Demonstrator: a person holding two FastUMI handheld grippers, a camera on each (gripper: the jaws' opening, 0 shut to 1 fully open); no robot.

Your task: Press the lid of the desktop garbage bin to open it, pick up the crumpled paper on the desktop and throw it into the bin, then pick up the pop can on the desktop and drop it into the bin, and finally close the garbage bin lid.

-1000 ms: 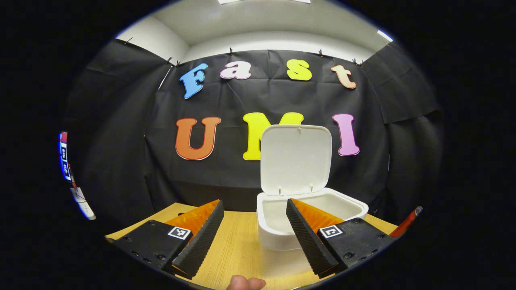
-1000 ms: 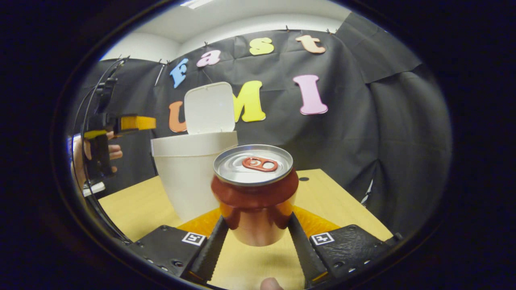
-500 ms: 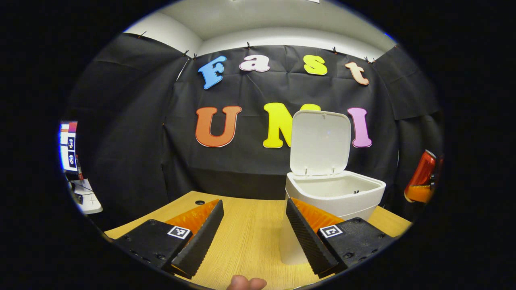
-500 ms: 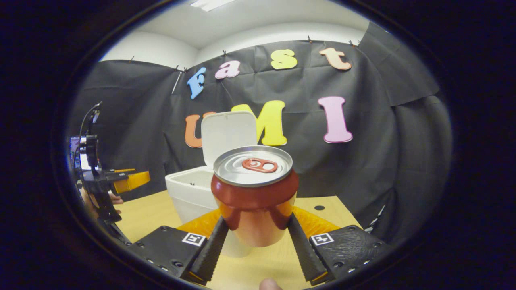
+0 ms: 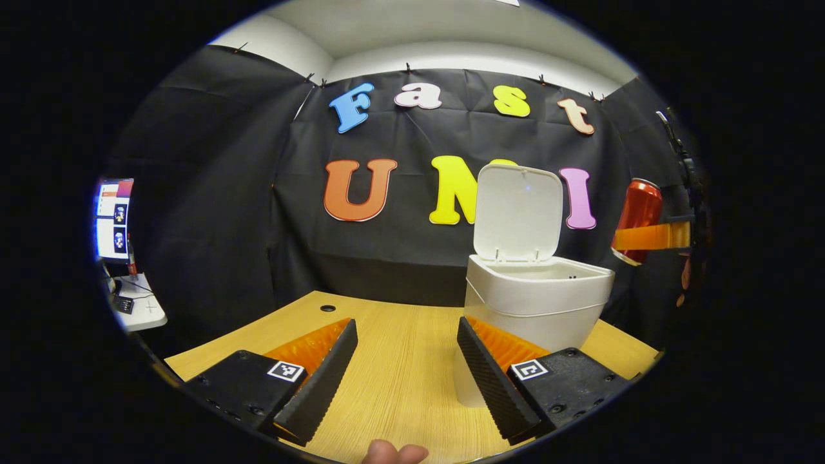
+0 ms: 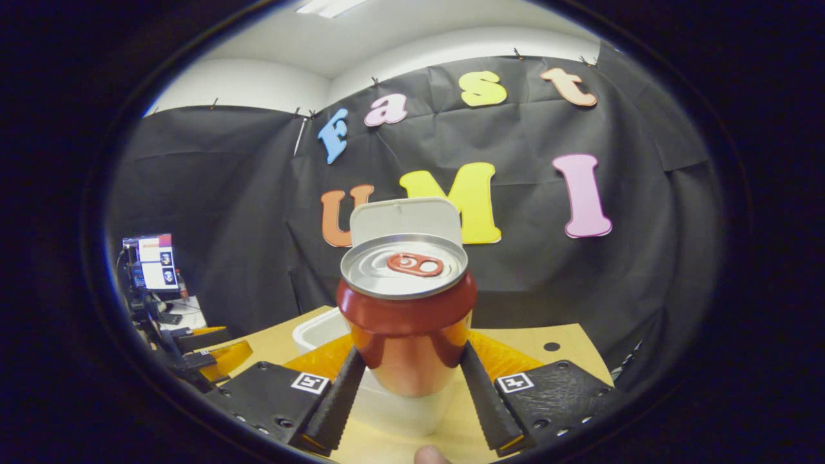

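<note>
A red pop can (image 6: 406,322) with a silver top stands upright between the fingers of my right gripper (image 6: 407,386), which is shut on it. It hangs in the air, above and in front of the white bin (image 6: 322,332), whose lid (image 6: 405,220) stands raised behind the can. In the left gripper view the bin (image 5: 538,299) sits on the wooden desk (image 5: 399,374) with its lid (image 5: 519,209) upright, and the can (image 5: 638,219) hangs high to the bin's right. My left gripper (image 5: 406,377) is open and holds nothing, low over the desk to the left of the bin.
Black cloth walls close the desk at the back and sides. A small round hole (image 5: 327,308) marks the desk's far left part. A monitor (image 5: 111,218) and a white side table (image 5: 138,308) stand outside the booth at the left.
My right gripper has lifted the can higher and brought it towards the bin. My left gripper has sunk and drawn away to the left of the bin.
</note>
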